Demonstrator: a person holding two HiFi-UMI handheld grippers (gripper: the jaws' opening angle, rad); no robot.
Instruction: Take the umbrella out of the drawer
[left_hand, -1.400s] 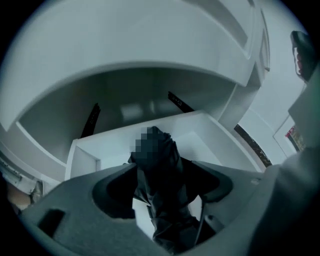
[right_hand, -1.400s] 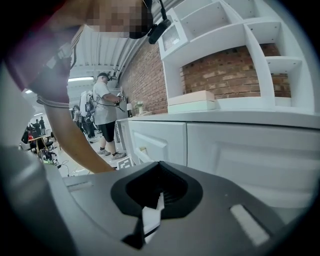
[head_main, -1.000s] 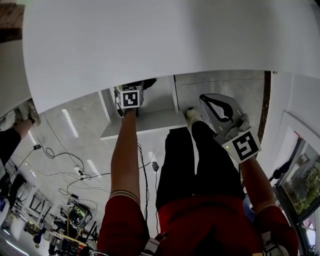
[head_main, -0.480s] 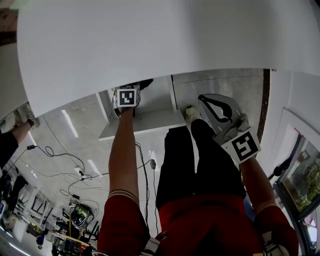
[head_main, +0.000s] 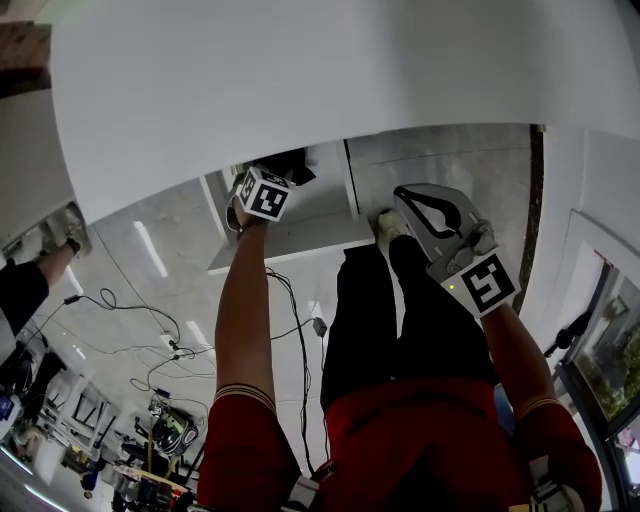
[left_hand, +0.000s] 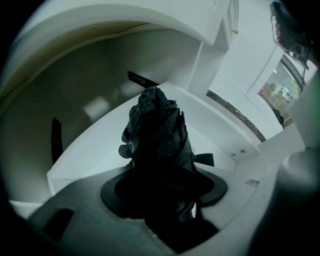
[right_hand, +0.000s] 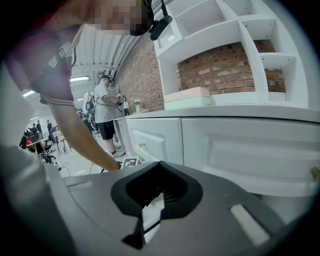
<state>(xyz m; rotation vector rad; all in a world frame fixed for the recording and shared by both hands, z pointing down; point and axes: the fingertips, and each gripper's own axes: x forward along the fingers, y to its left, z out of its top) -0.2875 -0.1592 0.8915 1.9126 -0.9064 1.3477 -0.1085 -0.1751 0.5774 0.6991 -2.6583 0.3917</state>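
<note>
The black folded umbrella (left_hand: 157, 135) stands up between the jaws of my left gripper (left_hand: 162, 192), over the white floor of the open drawer (left_hand: 225, 135). The jaws are closing, and their pads press on the bunched fabric. In the head view the left gripper (head_main: 262, 192) points steeply down into the drawer (head_main: 300, 240), just under the counter's edge. A dark end of the umbrella (head_main: 290, 163) shows beside its marker cube. My right gripper (head_main: 410, 205) hangs to the right of the drawer, shut and empty. From the right gripper (right_hand: 150, 220) view, white cabinet fronts lie ahead.
The white counter top (head_main: 300, 80) overhangs the drawer. My black trousers (head_main: 370, 320) stand just before it. Cables (head_main: 150, 330) trail over the floor at left, near another person's shoe (head_main: 65, 230). White cabinet doors (right_hand: 240, 150) and brick-backed shelves (right_hand: 225, 70) face the right gripper; a person (right_hand: 106, 117) stands beyond.
The left gripper has rolled, tilting its marker cube, and risen slightly. More of the black umbrella shows above the drawer. The right gripper has stayed put.
</note>
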